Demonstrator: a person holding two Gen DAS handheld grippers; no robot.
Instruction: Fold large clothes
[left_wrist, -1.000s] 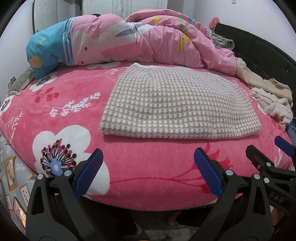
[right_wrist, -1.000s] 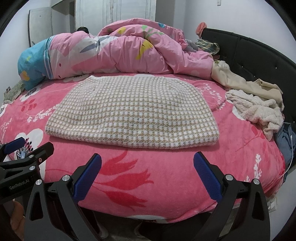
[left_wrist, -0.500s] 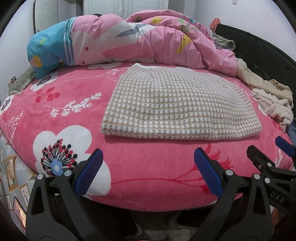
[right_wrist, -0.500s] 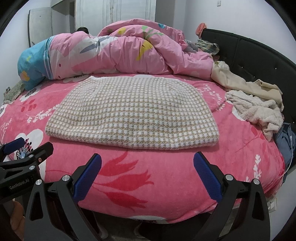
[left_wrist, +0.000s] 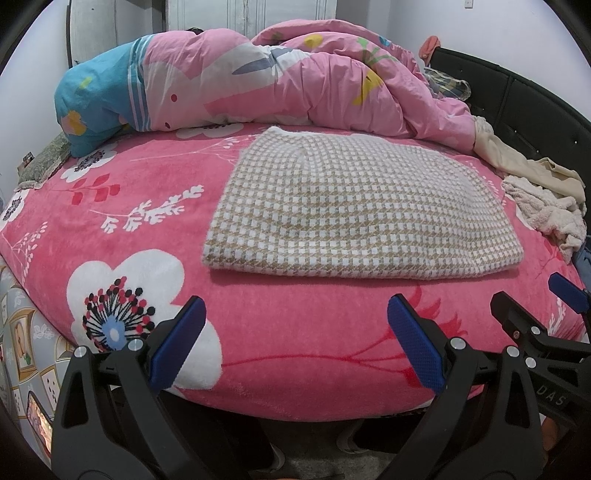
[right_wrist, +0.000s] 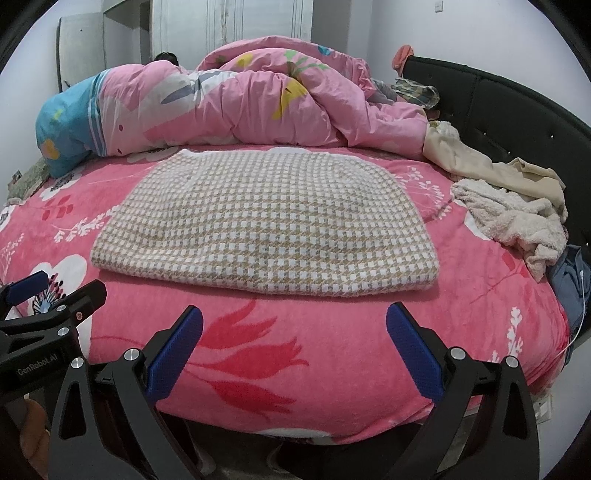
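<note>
The checked garment (left_wrist: 354, 206) lies folded flat at the middle of the pink bed (left_wrist: 155, 206), at twelve o'clock from both grippers. The left hand-held gripper (left_wrist: 295, 345) and right hand-held gripper (right_wrist: 295, 345) hover with jaws spread, empty, at six o'clock off the bed's edge.

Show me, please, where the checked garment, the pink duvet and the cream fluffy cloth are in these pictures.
checked garment (right_wrist: 266, 229), right wrist view, middle of its flat top surface.
pink duvet (left_wrist: 295, 92), left wrist view, centre of the heaped bulk.
cream fluffy cloth (right_wrist: 517, 221), right wrist view, middle of the crumpled pile.
</note>
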